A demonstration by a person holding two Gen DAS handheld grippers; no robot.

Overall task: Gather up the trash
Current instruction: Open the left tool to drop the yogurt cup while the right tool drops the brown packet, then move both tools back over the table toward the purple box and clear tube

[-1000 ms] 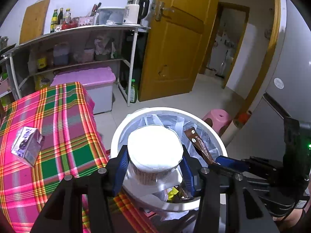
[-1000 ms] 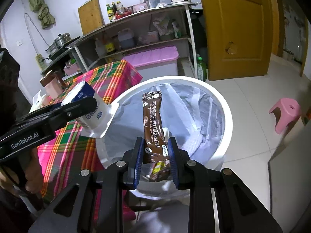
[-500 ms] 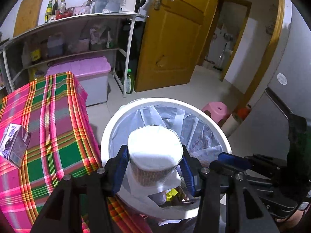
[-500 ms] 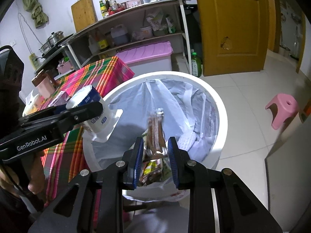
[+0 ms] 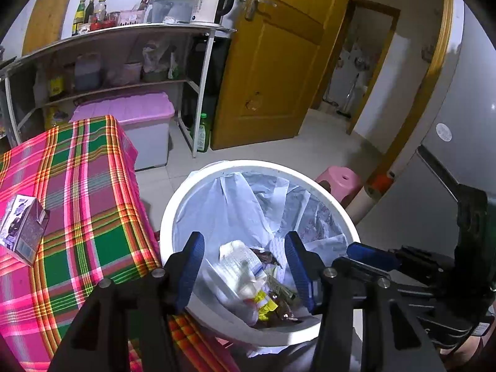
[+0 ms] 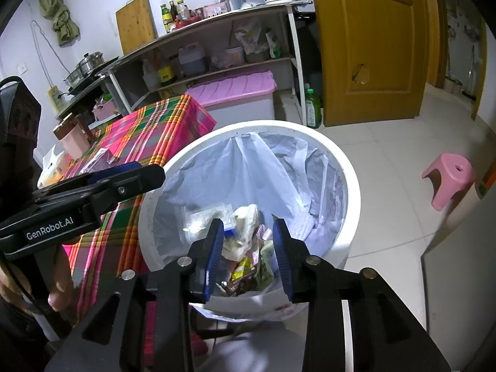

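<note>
A white bin (image 5: 173, 204) (image 6: 350, 186) lined with a clear bag stands by the table. Inside lie a white paper cup (image 5: 238, 263) (image 6: 214, 214), tipped on its side, and several wrappers (image 6: 248, 266). My left gripper (image 5: 244, 241) hovers over the bin, its jaws opening with nothing between them. My right gripper (image 6: 248, 226) hangs above the bin's near side; its jaws are also opening and hold nothing. A small purple-and-white carton (image 5: 23, 229) (image 6: 99, 158) lies on the plaid tablecloth, left of the bin.
The plaid-covered table (image 5: 93, 217) touches the bin's left side. A pink-lidded storage box (image 5: 133, 114) and a loaded shelf (image 5: 124, 31) stand behind it. A pink stool (image 6: 449, 176) sits on the tiled floor to the right, near a brown door (image 5: 269, 77).
The left jaws widened and the paper cup fell into the bin. The right jaws let go of the brown sachet, which dropped among the wrappers.
</note>
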